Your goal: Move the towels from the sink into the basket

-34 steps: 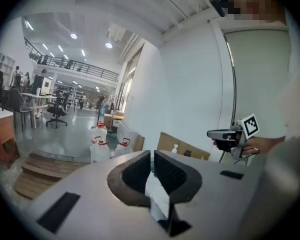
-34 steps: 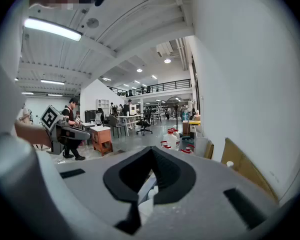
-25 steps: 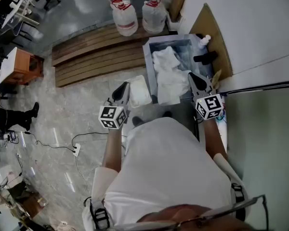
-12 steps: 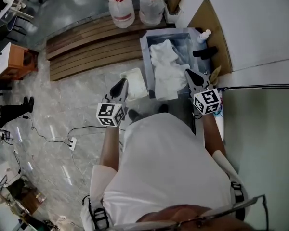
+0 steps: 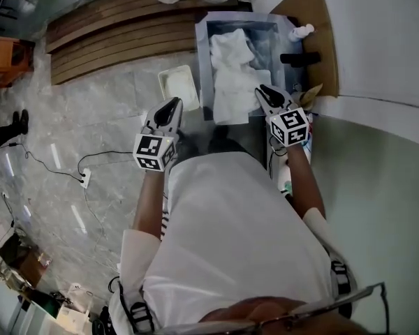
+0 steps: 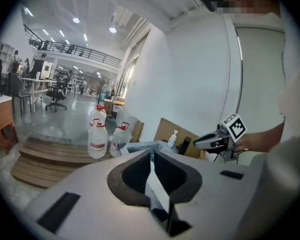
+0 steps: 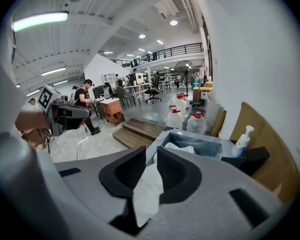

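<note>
The towels (image 5: 234,72), white and crumpled, are lying heaped in the sink (image 5: 237,17), with one fold hanging over its near edge towards the person. The right gripper (image 5: 260,89) is hovering over that edge by the sink's near right corner. Its jaws have just been opening and are standing a narrow slit apart, with white cloth showing through the slit and the pads not pressing on it. The left gripper (image 5: 176,104) is hanging off the sink's left side, jaws drawn almost together and clasping nothing. The white basket (image 5: 178,88) is sitting on the floor just beside the sink's left wall. A pump bottle (image 5: 304,31) is standing at the counter's far right corner, its print too small to read. Water jugs (image 6: 96,136) beyond are wearing red-and-white labels with unreadable lettering.
</note>
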The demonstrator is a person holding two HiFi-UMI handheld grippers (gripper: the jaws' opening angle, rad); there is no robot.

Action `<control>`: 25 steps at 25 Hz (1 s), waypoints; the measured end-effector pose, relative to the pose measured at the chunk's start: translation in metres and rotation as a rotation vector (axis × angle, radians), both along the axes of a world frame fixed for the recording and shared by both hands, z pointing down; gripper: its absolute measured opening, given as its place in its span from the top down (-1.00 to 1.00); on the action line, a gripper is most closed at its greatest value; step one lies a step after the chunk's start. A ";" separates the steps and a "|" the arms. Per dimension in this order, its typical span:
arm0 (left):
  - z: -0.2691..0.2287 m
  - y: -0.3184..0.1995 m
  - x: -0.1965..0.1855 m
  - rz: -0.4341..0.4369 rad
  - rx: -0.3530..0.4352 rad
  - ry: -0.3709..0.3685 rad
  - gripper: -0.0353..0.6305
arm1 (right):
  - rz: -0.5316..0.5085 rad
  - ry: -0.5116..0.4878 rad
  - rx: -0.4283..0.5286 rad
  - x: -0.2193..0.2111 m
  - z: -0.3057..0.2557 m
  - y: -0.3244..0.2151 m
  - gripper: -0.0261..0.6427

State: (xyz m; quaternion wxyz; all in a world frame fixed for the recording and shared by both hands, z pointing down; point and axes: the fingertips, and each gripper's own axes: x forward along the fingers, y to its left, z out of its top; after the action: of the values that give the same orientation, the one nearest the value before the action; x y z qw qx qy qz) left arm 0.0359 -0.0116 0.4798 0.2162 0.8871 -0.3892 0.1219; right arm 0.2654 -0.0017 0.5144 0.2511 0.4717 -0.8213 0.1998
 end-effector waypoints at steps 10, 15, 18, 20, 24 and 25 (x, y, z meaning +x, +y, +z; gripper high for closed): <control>0.055 0.012 0.027 0.029 -0.081 -0.028 0.82 | -0.077 0.065 -0.289 0.011 0.137 -0.006 0.19; 0.082 0.020 0.028 0.012 -0.120 -0.035 0.82 | -0.102 0.112 -0.415 0.015 0.195 -0.006 -0.28; 0.095 0.025 0.027 -0.005 -0.141 -0.034 0.82 | -0.107 0.144 -0.474 0.018 0.226 -0.008 -0.46; 0.104 0.028 0.023 -0.021 -0.143 -0.040 0.82 | -0.107 0.158 -0.513 0.018 0.245 -0.010 -0.56; 0.114 0.034 0.017 -0.054 -0.159 -0.036 0.82 | -0.143 0.209 -0.588 0.015 0.282 -0.009 -0.57; 0.115 0.035 0.016 -0.061 -0.168 -0.033 0.82 | -0.166 0.223 -0.611 0.013 0.291 -0.006 -0.55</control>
State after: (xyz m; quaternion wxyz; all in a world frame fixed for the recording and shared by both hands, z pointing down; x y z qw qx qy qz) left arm 0.0517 0.0229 0.5949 0.2870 0.8514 -0.4079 0.1622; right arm 0.2782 -0.0080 0.8051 0.4848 0.3251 -0.7264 0.3628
